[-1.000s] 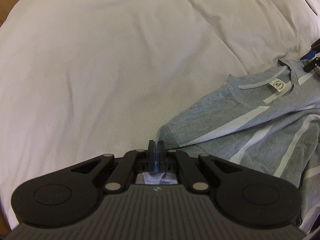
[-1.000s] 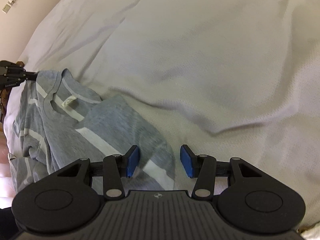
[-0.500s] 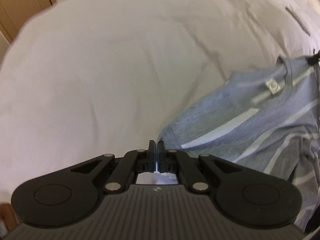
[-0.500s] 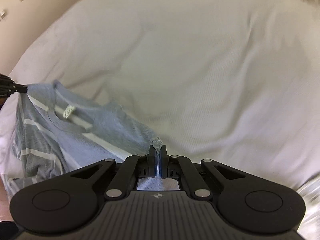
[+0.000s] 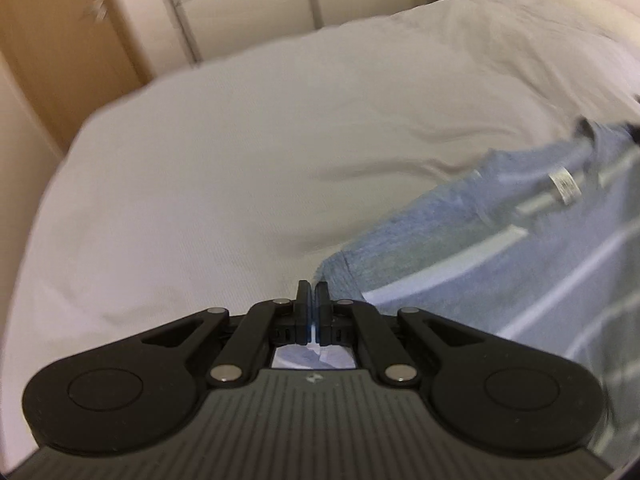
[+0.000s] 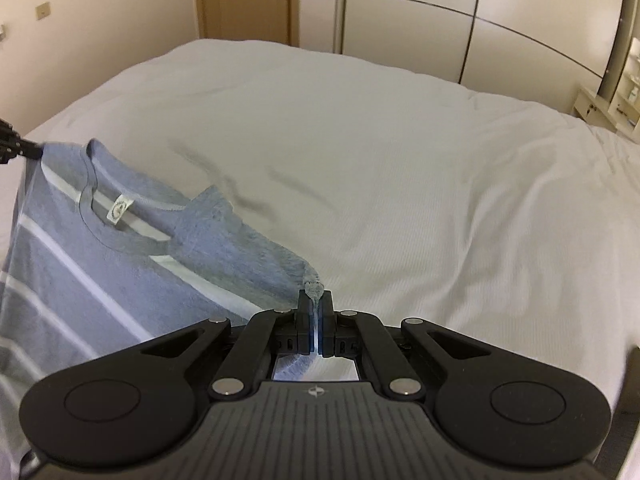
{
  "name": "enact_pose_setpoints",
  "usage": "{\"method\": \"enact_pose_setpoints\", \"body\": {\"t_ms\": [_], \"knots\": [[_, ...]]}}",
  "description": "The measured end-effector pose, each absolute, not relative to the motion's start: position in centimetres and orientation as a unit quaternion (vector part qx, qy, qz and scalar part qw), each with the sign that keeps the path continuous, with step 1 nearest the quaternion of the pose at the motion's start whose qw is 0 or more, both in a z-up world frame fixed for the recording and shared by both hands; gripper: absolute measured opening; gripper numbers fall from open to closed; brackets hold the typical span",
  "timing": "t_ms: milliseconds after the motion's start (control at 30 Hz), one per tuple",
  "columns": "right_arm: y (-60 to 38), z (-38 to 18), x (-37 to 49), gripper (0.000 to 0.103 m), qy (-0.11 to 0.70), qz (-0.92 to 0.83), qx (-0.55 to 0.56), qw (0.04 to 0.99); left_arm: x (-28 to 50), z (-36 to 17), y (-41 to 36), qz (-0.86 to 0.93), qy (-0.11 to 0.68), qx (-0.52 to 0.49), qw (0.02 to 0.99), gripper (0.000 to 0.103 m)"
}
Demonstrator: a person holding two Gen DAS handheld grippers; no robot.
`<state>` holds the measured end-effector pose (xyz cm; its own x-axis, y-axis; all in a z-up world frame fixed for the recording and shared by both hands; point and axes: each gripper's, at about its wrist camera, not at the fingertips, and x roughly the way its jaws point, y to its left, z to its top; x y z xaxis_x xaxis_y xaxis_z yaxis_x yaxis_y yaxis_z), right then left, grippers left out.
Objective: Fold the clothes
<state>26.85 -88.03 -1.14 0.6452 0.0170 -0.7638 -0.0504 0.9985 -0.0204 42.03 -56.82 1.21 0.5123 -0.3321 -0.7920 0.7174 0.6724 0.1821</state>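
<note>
White bed (image 6: 400,184) — both tools pinching striped shirt (image 6: 100,264)

Right gripper (image 6: 315,304): open over sleeve a second ago; now clamped on sleeve tip.
Left gripper (image 5: 312,300): raised since a second ago.
T-shirt (image 6: 120,248): formerly lying crumpled on bed (image 6: 400,160); now lifted by both sleeves, stretched flat between grippers.
Surroundings: door (image 6: 248,0) and wardrobe (image 6: 460,20) newly in view.
</note>
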Motion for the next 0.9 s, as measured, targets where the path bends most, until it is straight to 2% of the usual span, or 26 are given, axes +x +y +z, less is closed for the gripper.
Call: {"method": "enact_pose_setpoints", "body": {"t_ms": [67, 100, 133, 300, 467, 567, 633, 800, 867, 900], "knots": [[-88.0, -2.7, 28.6, 0.008, 0.417, 0.008, -0.012, 0.909, 43.4, -0.5, -57.3, -0.289, 0.403, 0.241, 0.834, 0.004], [-87.9, -3.5, 29.3, 0.024, 0.416, 0.003, -0.007, 0.909, 43.8, -1.2, -57.2, -0.280, 0.417, 0.230, 0.834, 0.007], [-88.0, -3.7, 29.4, 0.028, 0.413, -0.006, -0.001, 0.911, 44.1, -1.8, -57.1, -0.270, 0.431, 0.219, 0.833, 0.008], [-88.6, -4.4, 26.3, 0.036, 0.425, -0.003, 0.029, 0.905, 40.2, -2.7, -54.3, -0.276, 0.450, 0.214, 0.822, 0.014], [-89.8, -8.4, 20.2, 0.036, 0.494, -0.014, 0.128, 0.860, 33.6, -3.2, -51.6, -0.299, 0.470, 0.230, 0.798, 0.015], [-87.0, -9.5, 20.5, 0.039, 0.498, 0.012, 0.059, 0.865, 31.2, -4.2, -50.1, -0.287, 0.493, 0.218, 0.792, 0.015], [-85.2, -10.3, 20.7, 0.046, 0.500, 0.030, 0.013, 0.866, 30.5, -4.9, -49.6, -0.272, 0.508, 0.211, 0.790, 0.016], [-80.6, -12.2, 21.1, 0.053, 0.497, 0.074, -0.103, 0.858, 29.9, -5.2, -48.4, -0.254, 0.522, 0.203, 0.788, 0.016], [-78.7, -12.9, 21.3, 0.053, 0.494, 0.091, -0.149, 0.852, 30.0, -5.2, -48.5, -0.254, 0.519, 0.205, 0.790, 0.019], [-77.8, -13.3, 21.4, 0.049, 0.492, 0.099, -0.172, 0.848, 30.2, -5.2, -48.6, -0.253, 0.517, 0.204, 0.792, 0.020]]}}
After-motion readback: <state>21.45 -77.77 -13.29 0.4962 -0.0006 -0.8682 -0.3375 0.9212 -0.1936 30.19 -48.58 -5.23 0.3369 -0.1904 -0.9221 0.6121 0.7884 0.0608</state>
